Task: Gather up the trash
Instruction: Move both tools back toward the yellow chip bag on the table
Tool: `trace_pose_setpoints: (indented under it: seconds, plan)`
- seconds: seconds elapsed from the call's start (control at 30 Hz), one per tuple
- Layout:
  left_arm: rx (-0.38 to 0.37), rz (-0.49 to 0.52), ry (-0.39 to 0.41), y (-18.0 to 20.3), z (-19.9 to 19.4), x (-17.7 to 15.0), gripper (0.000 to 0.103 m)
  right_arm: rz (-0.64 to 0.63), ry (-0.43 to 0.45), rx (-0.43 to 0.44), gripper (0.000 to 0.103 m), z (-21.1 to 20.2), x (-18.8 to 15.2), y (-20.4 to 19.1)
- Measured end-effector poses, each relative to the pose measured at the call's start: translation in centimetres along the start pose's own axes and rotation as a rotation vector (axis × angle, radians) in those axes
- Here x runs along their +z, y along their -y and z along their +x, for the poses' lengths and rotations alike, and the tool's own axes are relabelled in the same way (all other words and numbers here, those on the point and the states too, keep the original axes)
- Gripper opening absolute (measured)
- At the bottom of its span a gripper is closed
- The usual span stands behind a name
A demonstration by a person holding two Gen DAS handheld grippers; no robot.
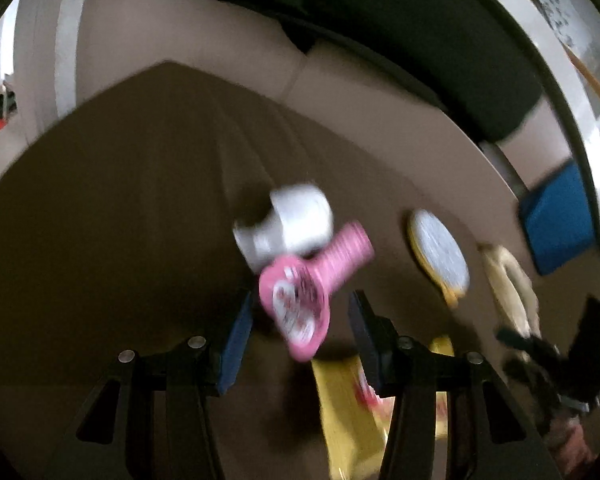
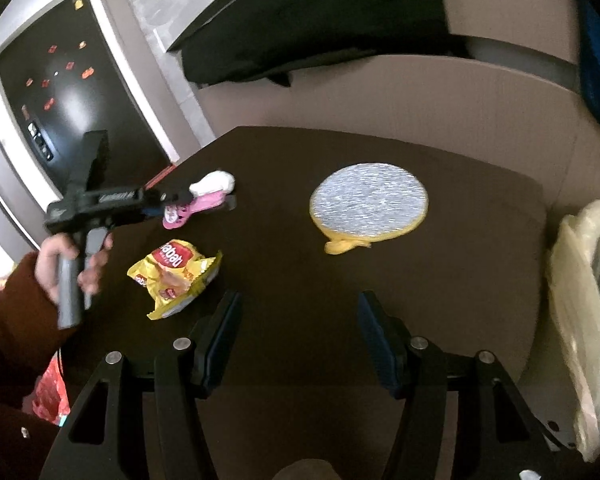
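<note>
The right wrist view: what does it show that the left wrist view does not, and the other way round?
Only the right wrist view shows the printed face of the yellow snack bag, the hand that holds the left gripper, and the black panel with red stickers.

Only the left wrist view shows the pink item up close, between the open fingers, untouched, and the right gripper from outside.

Both show the dark table, the white bottle, the round silver pad with yellow trim and the pale bin bag.
</note>
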State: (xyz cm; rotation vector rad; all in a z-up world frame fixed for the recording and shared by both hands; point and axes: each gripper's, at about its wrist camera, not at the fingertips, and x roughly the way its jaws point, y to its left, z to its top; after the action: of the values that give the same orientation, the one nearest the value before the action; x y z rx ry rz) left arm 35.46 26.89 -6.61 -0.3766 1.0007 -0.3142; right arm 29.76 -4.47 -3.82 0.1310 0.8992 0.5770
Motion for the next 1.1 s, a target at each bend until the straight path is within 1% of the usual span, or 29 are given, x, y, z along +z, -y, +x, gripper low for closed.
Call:
trace_pose_setpoints:
  seconds: [0.1,0.17,0.27,0.37,0.4,0.5,0.6,0.67,0.7,0.73,0.87,0.97,1.0,1.07,1.1]
  plan:
    - [-0.040,0.006,-0.014,0.5,-1.6,-2.1,0.049,-0.009,-0.014,0.040,0.058,1.0,0.3,-0.8]
    - [-0.052,-0.006,0.004,0.4,-2.9,-2.8,0.049,-0.027,-0.027,0.067,0.058,1.6,0.5,-1.6]
    - [-0.008,-0.035,0.089,-0.3,-5.8,-3.3,0.049,-0.096,-0.044,0.094,0.058,2.6,1.0,-3.5]
    - [0.029,-0.068,0.163,-1.6,-8.3,-3.0,0.049,-0.177,-0.055,0.118,0.058,3.7,1.9,-5.7]
    - [0.033,-0.084,0.185,-2.1,-9.2,-3.0,0.049,-0.199,-0.058,0.123,0.058,4.3,2.3,-6.4]
    - [0.031,-0.115,0.216,-3.1,-10.6,-3.0,0.049,-0.255,-0.082,0.141,0.059,6.5,3.4,-8.3]
    - [0.039,-0.125,0.226,-3.8,-11.5,-3.2,0.049,-0.292,-0.158,0.132,0.060,9.8,3.8,-9.5]
    - [0.046,-0.121,0.227,-4.0,-11.9,-3.6,0.049,-0.305,-0.189,0.126,0.060,11.2,3.5,-10.1]
    - [0.051,-0.115,0.230,-4.1,-12.2,-3.8,0.049,-0.305,-0.206,0.128,0.062,11.6,3.3,-10.3]
    - [0.053,-0.111,0.232,-4.2,-12.3,-3.8,0.049,-0.320,-0.183,0.121,0.063,11.4,3.0,-10.7]
    - [0.048,-0.120,0.236,-4.5,-12.2,-3.9,0.049,-0.416,-0.181,0.079,0.064,10.7,1.2,-12.2]
    - [0.039,-0.134,0.228,-4.3,-11.7,-4.0,0.049,-0.431,-0.182,0.081,0.064,9.7,0.1,-12.6]
    - [0.036,-0.133,0.224,-4.1,-11.6,-4.0,0.049,-0.427,-0.181,0.083,0.061,9.5,-0.1,-12.7]
    - [0.034,-0.127,0.214,-3.7,-11.3,-4.0,0.049,-0.415,-0.173,0.108,0.042,8.8,-0.5,-12.5]
    - [0.034,-0.125,0.210,-3.4,-11.2,-4.0,0.049,-0.415,-0.175,0.112,0.026,8.7,-0.5,-12.5]
